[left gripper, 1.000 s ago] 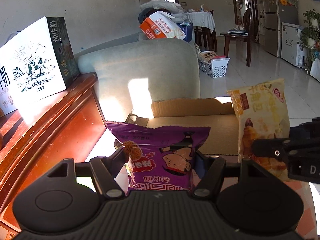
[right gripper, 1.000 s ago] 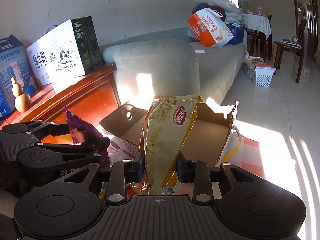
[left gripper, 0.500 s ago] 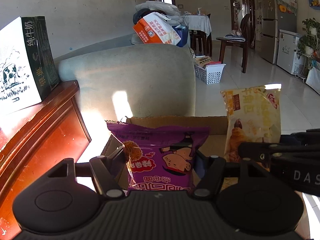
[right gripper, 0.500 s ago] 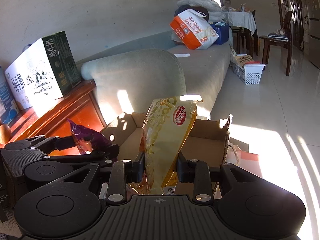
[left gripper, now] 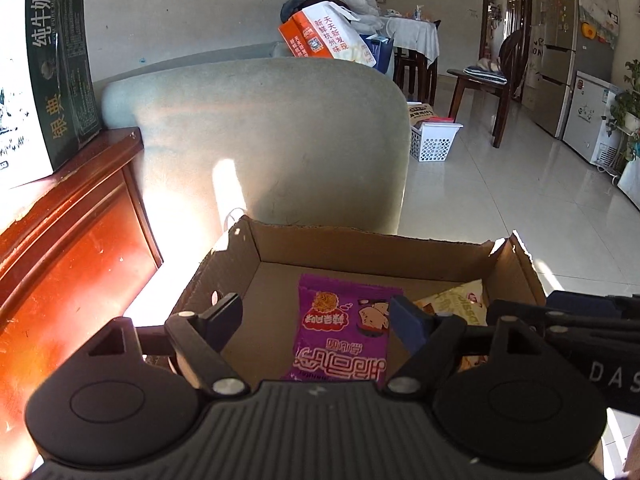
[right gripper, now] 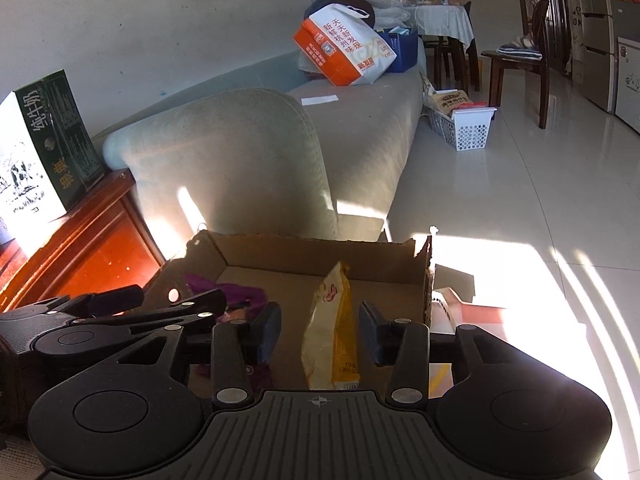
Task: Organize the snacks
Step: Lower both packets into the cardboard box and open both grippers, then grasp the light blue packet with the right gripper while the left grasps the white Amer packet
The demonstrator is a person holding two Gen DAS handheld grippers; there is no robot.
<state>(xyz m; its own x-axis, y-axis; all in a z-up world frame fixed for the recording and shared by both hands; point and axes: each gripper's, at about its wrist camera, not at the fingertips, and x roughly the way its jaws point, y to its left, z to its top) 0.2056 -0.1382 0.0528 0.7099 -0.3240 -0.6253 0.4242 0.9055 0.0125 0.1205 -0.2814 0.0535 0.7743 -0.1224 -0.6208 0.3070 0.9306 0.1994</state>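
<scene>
Over an open cardboard box [left gripper: 516, 276] on the floor, both grippers are letting go, jaws opening and pads clear of the snacks. The left gripper [left gripper: 316, 316] hangs released above a purple snack packet [left gripper: 344, 340] lying flat in the middle of the box, glossy, printed face up. The right gripper [right gripper: 320, 332], also released, straddles a yellow croissant bag [right gripper: 332, 336] standing on edge toward the box's right wall, puffy and creased. That bag looks likely to topple, perhaps onto the purple packet, since nothing props it; a withdrawing pad could also snag its loose film and drag it out. Beyond the box stand a grey sofa [left gripper: 272, 136] and, at left, a wooden cabinet [left gripper: 72, 248] bearing a milk carton [left gripper: 60, 76].
</scene>
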